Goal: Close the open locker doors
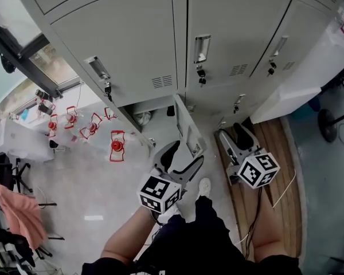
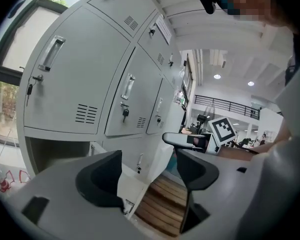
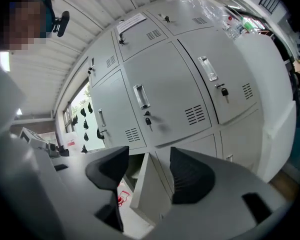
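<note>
A bank of grey lockers (image 1: 137, 44) fills the top of the head view. One bottom door (image 1: 186, 125) stands open, swung out edge-on toward me, with its dark compartment (image 1: 152, 113) to its left. My left gripper (image 1: 180, 160) is open just below the door's free edge; whether it touches the door I cannot tell. My right gripper (image 1: 236, 137) is open to the right of the door, apart from it. In the left gripper view the open left gripper (image 2: 147, 176) is empty, with the door's edge (image 2: 135, 184) beyond it. In the right gripper view the open right gripper (image 3: 142, 171) frames the door (image 3: 150, 194).
Red items (image 1: 117, 145) lie by the window at the left. A wooden floor strip (image 1: 278, 171) runs along the lockers' right side. A white covered block (image 1: 309, 79) stands at the right. A pink cloth (image 1: 17, 211) hangs at the lower left. A person's shoe (image 1: 204, 186) is below the door.
</note>
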Motion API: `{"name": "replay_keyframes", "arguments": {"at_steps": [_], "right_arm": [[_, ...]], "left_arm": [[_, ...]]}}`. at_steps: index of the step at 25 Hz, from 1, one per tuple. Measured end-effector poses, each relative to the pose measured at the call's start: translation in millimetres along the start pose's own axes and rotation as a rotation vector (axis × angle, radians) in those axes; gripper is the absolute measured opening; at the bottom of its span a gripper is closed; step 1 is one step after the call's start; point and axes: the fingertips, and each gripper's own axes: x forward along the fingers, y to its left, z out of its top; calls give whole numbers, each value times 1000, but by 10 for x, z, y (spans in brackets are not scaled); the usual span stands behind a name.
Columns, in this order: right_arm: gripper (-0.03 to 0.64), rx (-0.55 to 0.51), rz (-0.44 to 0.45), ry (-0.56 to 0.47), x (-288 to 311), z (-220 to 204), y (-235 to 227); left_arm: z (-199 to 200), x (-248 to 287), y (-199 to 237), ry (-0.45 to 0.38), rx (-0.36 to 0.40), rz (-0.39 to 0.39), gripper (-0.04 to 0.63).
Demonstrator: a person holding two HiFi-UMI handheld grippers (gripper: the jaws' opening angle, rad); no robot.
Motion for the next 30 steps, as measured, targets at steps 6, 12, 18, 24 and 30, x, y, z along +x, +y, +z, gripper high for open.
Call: {"name": "replay_keyframes", "arguments": {"at_steps": [6,12,18,24,30], "right_arm": [[255,14,-83,25,-274,-472,172],[255,35,-91,78,-330,-816,111],[253,38,-37,107,-241,-904,-128],[241,28,40,153,-204,-1054,-424],[236,-4,143,194,-93,-1186,-544]], "left_arm": [[-408,-135,16,60,9,-56,351],[-720,2,40,77,-20,-33,351],[-928,317,57,92,-46,43,351],[-1103,643,104,102,-62,161,351],[-1186,821,188,89,-85,277,351]]}}
